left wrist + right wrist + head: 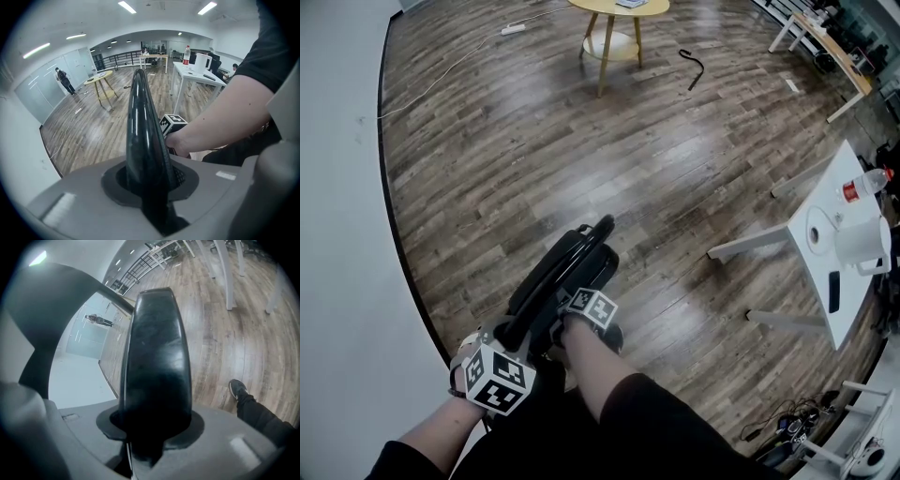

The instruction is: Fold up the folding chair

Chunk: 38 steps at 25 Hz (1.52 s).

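The black folding chair (567, 267) stands folded flat and leaning on the wooden floor right in front of me, beside the white wall. My left gripper (514, 349) is shut on its thin glossy edge (143, 136), low on the near side. My right gripper (581, 314) grips it a little higher, shut on a broad padded black part (157, 366) that fills the space between its jaws. In the left gripper view the right gripper's marker cube (173, 124) and my forearm (220, 117) show just behind the chair's edge. The fingertips themselves are hidden by the chair.
A white table (839, 234) with a bottle (862, 186) and a white jug (862, 246) stands at the right. A round yellow table (619, 19) is far ahead, with a black cable (694, 66) on the floor. Cables (787, 431) lie at bottom right. My shoe (238, 389) is near.
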Tool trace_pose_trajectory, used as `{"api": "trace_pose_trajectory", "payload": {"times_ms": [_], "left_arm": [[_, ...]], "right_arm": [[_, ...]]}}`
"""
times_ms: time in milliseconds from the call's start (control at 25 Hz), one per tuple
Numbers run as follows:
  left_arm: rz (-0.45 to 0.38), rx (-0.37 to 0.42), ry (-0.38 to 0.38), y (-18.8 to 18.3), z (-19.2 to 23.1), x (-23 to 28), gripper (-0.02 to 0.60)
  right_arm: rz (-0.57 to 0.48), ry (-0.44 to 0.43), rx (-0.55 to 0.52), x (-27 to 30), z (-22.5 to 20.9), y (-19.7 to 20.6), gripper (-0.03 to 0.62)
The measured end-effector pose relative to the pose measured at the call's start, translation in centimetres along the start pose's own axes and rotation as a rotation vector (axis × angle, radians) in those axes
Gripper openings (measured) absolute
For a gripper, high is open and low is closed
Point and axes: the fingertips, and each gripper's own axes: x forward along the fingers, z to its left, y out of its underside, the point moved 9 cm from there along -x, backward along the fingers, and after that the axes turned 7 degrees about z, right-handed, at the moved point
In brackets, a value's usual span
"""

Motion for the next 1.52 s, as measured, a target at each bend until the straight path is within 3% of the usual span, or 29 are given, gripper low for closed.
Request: {"api": "trace_pose_trajectory", "payload": {"times_ms": [1520], "left_arm": [[-0.003,0.011,-0.041,0.0,0.6,-0.8,0.069]], "right_arm": [[0.013,0.063,0.020,1.4,6.4,0.0,0.149]]}}
